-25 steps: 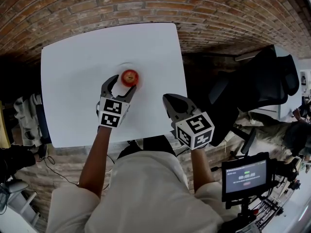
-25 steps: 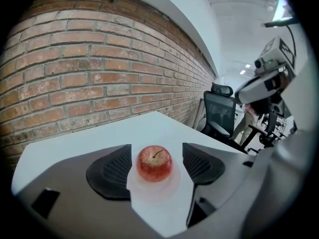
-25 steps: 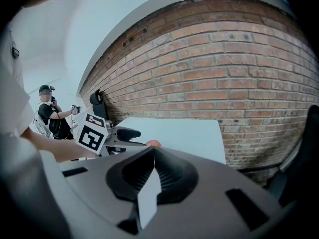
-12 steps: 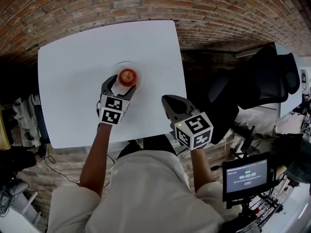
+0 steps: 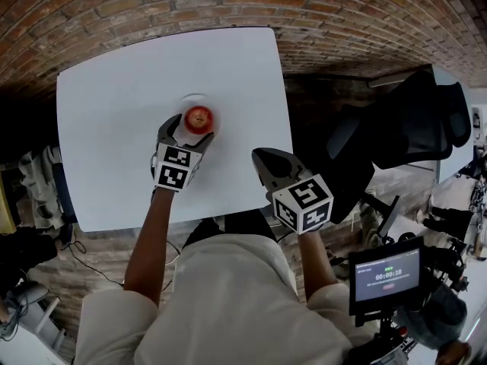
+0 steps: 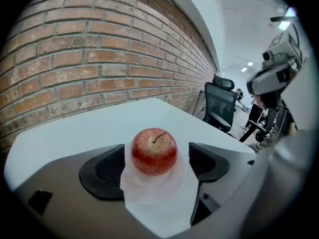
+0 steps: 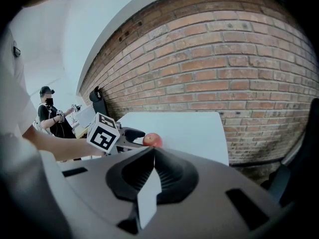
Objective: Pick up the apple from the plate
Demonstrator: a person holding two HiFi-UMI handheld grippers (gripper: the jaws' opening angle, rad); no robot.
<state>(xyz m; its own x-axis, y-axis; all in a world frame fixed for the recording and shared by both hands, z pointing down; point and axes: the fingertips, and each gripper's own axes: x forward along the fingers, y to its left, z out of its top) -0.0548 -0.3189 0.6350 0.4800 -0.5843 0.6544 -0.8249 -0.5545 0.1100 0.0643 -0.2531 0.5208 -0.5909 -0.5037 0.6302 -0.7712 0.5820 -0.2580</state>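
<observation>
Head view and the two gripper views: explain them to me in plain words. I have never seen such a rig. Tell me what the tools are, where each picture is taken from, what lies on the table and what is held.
There is no robot here: a person holds a pair of tongs in each hand. The head view comes from a camera on the person's head, looking steeply down. Each gripper view comes from a camera riding on one tool, looking along its jaws. On the white table stands a small pale plate with a red apple on it. The left tongs are opening, with one jaw on each side of the apple and neither touching it. The right tongs are shut and empty, off to the side of the plate. Nothing is held yet.
</observation>
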